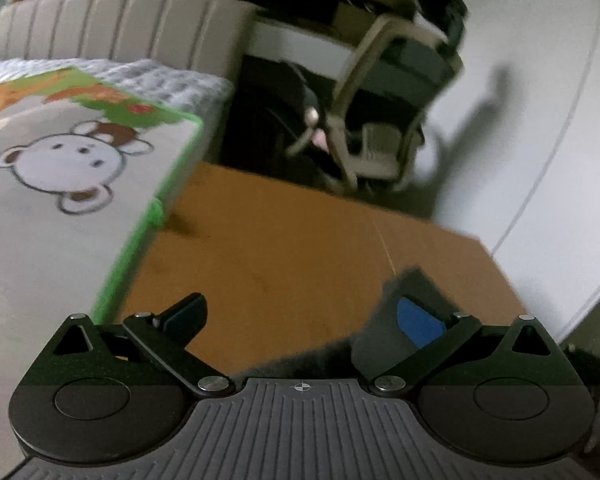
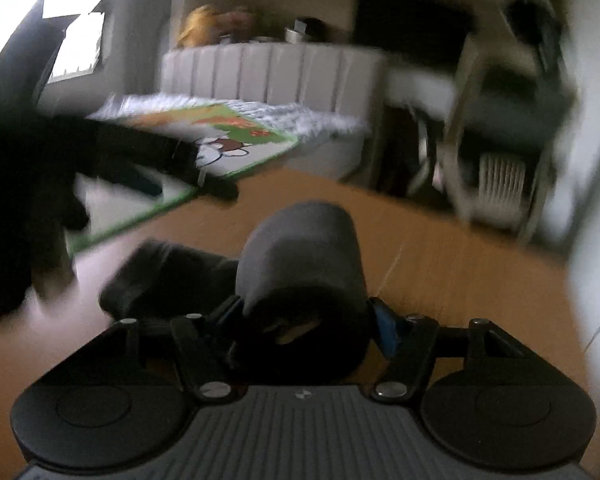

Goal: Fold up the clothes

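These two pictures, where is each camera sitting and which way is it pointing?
Left wrist: sits on the left gripper, looking over the orange floor; open fingers, dark grey cloth at one.
Right wrist: sits on the right gripper, shut on that cloth; left gripper blurred beyond.
Shared: cartoon play mat, padded headboard, shelf rack.

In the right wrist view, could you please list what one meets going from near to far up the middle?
Right tongs → rolled grey garment they grip → bare wooden tabletop → white padded headboard.
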